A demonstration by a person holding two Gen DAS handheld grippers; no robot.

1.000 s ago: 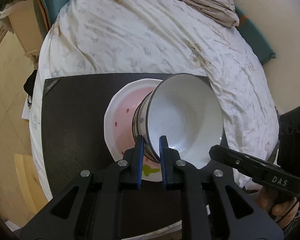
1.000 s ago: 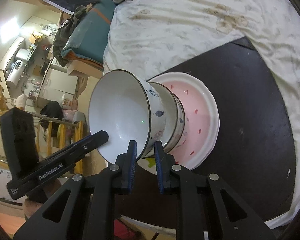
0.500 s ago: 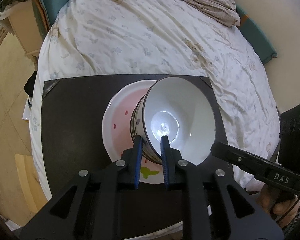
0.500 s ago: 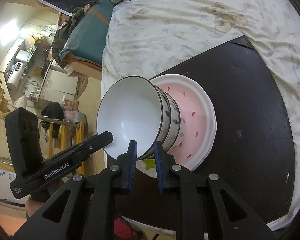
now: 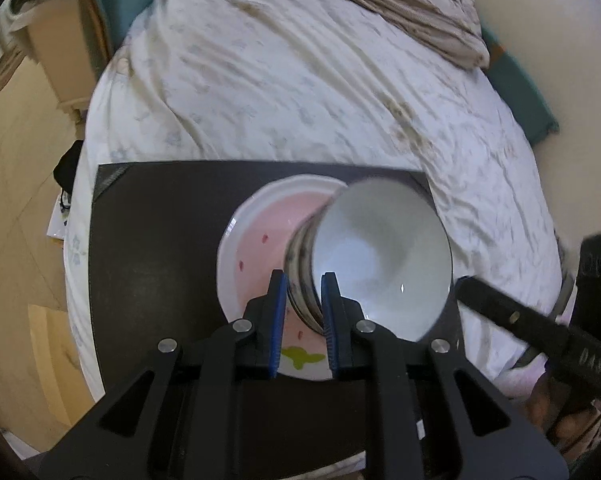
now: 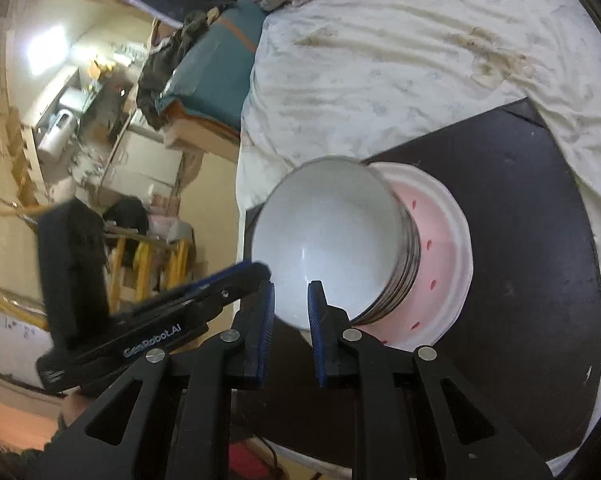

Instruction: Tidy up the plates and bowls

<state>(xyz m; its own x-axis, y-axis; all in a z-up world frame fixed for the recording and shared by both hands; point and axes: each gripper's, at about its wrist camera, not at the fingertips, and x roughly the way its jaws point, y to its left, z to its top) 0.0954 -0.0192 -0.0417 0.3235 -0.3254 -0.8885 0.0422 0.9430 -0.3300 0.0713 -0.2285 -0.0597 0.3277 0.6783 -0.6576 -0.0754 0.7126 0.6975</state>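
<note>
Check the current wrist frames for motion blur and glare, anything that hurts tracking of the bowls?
Left wrist: rim of the bowl stack smeared, bedsheet streaked, so motion blur; small glint inside the bowl, no washout. Right wrist: room at left and the left gripper blurred, bright window patch blown out; pink plate rim soft. Both: strong fisheye bending at the edges.

White lettering reading "GenRobot.AI" runs along the black plastic body of the left gripper (image 6: 266, 276), seen in the right wrist view just left of the white ceramic bowl (image 6: 328, 240). In the left wrist view, the black plastic body of the right gripper (image 5: 466, 284), to the right of that bowl (image 5: 380, 256), carries pale letters that read "DAS", with the characters upside down. Nothing else legible shows: the kitchen clutter far to the left of the bowl is too blurred to read.
</note>
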